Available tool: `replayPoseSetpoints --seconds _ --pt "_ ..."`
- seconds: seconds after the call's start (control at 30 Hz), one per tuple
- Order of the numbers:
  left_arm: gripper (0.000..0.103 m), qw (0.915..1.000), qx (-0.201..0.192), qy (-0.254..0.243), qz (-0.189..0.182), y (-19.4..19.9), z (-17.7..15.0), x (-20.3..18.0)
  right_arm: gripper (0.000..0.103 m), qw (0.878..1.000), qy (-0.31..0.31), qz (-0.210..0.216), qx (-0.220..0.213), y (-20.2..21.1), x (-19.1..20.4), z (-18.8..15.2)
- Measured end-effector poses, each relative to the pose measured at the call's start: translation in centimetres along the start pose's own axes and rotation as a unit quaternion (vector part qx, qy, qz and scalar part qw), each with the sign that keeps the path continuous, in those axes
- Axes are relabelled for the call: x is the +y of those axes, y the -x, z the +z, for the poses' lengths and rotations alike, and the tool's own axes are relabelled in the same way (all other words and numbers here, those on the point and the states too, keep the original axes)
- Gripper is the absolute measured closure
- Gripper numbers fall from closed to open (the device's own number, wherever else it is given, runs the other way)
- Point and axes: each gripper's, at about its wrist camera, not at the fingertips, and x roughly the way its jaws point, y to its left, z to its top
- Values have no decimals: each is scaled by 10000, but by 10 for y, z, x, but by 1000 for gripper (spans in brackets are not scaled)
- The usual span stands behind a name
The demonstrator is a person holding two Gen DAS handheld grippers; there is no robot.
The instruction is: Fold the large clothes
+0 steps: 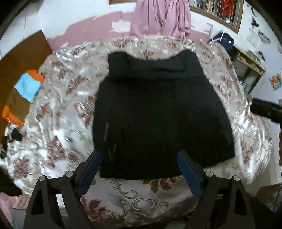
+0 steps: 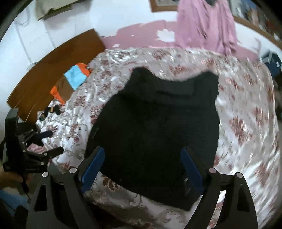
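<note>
At the near edge of the bed, the left gripper (image 1: 139, 155) is hanging over the hem of a black garment (image 1: 158, 109), its blue-padded jaws standing wide apart and gripping nothing; the cloth is lying between and beyond them, not pinched. The right gripper (image 2: 142, 151) is hovering above the same hem toward the garment's other corner, its jaws likewise spread and empty. The garment is lying flat and spread out on the floral bedspread (image 1: 58, 109), hem toward the person, its upper end pointing at the far wall. In the right wrist view, the left gripper is showing at the left border, with part of a hand (image 2: 8, 176) behind it. Farther off, an orange, blue and brown cloth (image 1: 24, 89) is sitting by the wooden headboard (image 2: 52, 74). Beyond the bed, a pink fabric (image 1: 162, 17) is hanging against the wall, beside a wooden-framed window (image 1: 220, 15).
</note>
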Motion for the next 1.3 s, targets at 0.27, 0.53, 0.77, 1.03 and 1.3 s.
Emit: replayPoseSetpoints --seconds 0.27,0.53,0.77,1.03,1.3 --pt "16 9985 -464 -291 -84 -72 -50 -5 18 9986 -361 -188 -328 -90 -6 -99" --pt "16 9939 -932 -503 -301 -98 -96 -7 18 9964 -104 -236 -805 -119 1 -135" --pt "16 9903 -1087 -866 47 -111 -130 -16 18 9924 -96 -341 -1182 -87 6 -148" --pt "16 9844 -1288 -1027 617 -139 -144 -9 18 9903 -127 -472 -1303 -54 14 -166" --pt "16 9753 -1758 -1111 744 -149 -153 -1 18 9896 -43 -734 -1239 -32 14 -174"
